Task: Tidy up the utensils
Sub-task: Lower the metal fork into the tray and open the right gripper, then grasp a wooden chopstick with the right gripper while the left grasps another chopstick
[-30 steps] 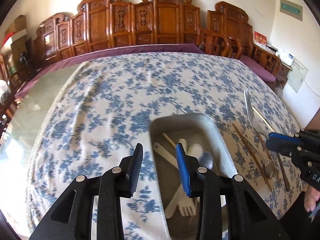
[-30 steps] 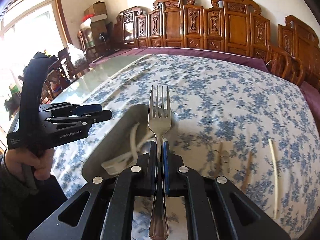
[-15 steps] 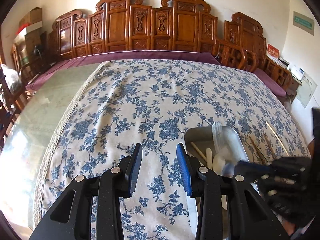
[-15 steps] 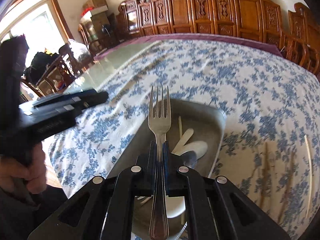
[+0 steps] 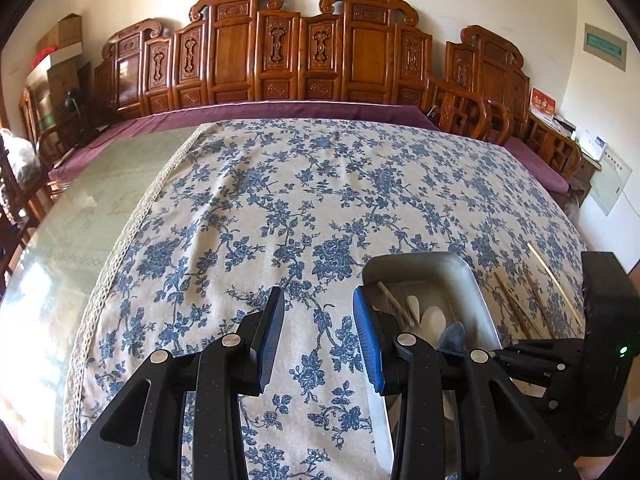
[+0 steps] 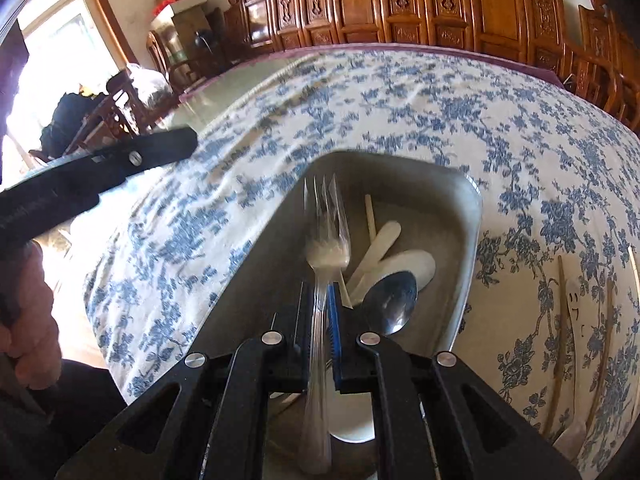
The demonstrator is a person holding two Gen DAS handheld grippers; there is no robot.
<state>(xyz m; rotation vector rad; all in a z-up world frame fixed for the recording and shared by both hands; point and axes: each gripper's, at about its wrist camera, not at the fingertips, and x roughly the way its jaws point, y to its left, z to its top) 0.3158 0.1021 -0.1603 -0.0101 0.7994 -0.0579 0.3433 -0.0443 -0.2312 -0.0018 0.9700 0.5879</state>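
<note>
Right tool (image 6: 320, 304), jaws opening, has the blurred silver metal fork (image 6: 326, 240) between them over the grey metal tray (image 6: 472, 216); left tool (image 5: 318, 328) gapes empty.

A home dining room: carved wooden chairs (image 5: 280, 52) line the wall behind a surface under a blue-flowered tablecloth (image 5: 320, 200).

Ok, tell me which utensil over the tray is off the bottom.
The metal fork, between the right gripper jaws as they open; the spoons lie flat.
</note>
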